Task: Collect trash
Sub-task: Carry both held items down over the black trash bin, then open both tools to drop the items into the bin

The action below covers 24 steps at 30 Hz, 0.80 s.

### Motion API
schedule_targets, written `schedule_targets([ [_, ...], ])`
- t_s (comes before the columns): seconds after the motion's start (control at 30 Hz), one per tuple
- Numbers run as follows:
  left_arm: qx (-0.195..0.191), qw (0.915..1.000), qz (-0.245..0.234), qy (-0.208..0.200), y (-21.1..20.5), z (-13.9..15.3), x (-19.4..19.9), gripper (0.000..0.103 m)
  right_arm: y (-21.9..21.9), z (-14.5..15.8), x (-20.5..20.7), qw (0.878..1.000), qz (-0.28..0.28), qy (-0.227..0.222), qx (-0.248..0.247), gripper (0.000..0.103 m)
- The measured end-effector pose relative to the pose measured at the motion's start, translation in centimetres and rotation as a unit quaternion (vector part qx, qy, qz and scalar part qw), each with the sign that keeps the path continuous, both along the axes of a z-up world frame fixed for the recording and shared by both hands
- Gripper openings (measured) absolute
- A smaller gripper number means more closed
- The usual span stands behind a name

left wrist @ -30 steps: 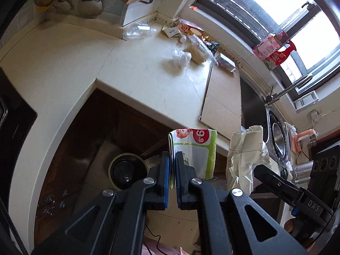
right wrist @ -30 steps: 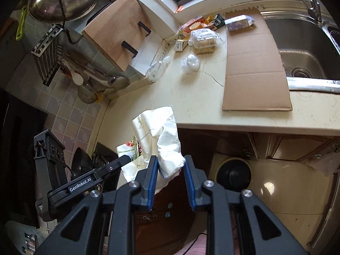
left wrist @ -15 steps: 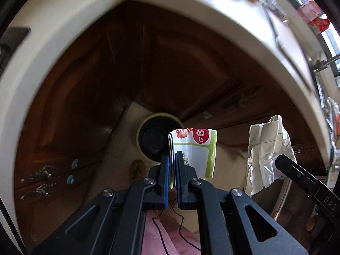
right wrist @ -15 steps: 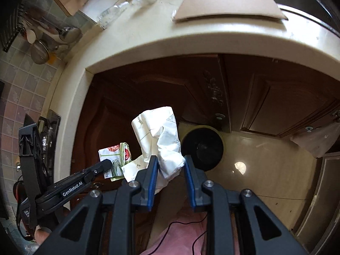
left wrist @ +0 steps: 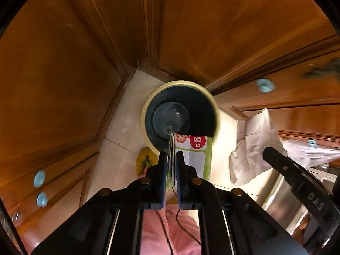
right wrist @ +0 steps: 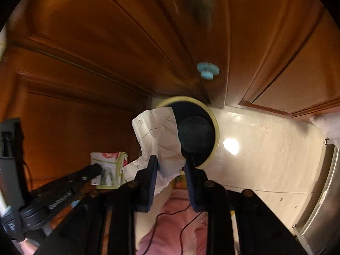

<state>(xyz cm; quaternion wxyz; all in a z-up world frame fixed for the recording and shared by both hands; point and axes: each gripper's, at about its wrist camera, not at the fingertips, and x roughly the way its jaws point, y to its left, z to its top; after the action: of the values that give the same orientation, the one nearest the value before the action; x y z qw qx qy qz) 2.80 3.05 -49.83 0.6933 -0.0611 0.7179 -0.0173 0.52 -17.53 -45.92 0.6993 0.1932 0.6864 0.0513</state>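
Note:
A round bin (left wrist: 180, 114) with a yellowish rim and dark inside stands on the floor in the cabinet corner, also seen as the bin (right wrist: 199, 136) in the right wrist view. My left gripper (left wrist: 171, 159) points straight down just above its near rim, shut on a folded green-and-white wrapper (left wrist: 195, 155) with a red price dot. My right gripper (right wrist: 171, 163) is shut on a crumpled white paper (right wrist: 159, 136) that hangs over the bin's left edge. The same paper (left wrist: 252, 146) shows right of the bin, and the wrapper (right wrist: 108, 167) left of it.
Brown wooden cabinet doors (left wrist: 212, 31) with pale blue knobs (left wrist: 264, 85) close in behind and beside the bin. The floor (right wrist: 265, 148) is pale glossy tile. A person's pink trousers (left wrist: 170, 229) and a thin black cable lie below the grippers. A steel appliance edge (right wrist: 323, 191) runs at the right.
Both grippers have dropped from above the countertop down to just over the floor bin, each still holding its piece. The counter has left view and the bin looms larger.

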Motion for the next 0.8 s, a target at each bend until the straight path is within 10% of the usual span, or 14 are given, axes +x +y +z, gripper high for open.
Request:
schedule_targets([
  [0.23, 0.004, 1.0000, -0.005, 0.005, 0.0, -6.8, 2.4, 0.022, 2.0, -8.4, 1.7, 0.999, 0.032, 0.032, -0.029, 0.030],
  [0.43, -0.001, 0.9999, 0.003, -0.013, 0.3, -7.8, 3.1, 0.075, 2.4, -10.7, 2.5, 0.997, 0.052, 0.047, -0.029, 0.042],
  [0.8, 0.005, 0.9998, -0.005, -0.018, 0.1, -5.9, 3.6, 0.077, 1.5, -8.5, 2.1, 0.998, 0.033, 0.050, -0.028, 0.055],
])
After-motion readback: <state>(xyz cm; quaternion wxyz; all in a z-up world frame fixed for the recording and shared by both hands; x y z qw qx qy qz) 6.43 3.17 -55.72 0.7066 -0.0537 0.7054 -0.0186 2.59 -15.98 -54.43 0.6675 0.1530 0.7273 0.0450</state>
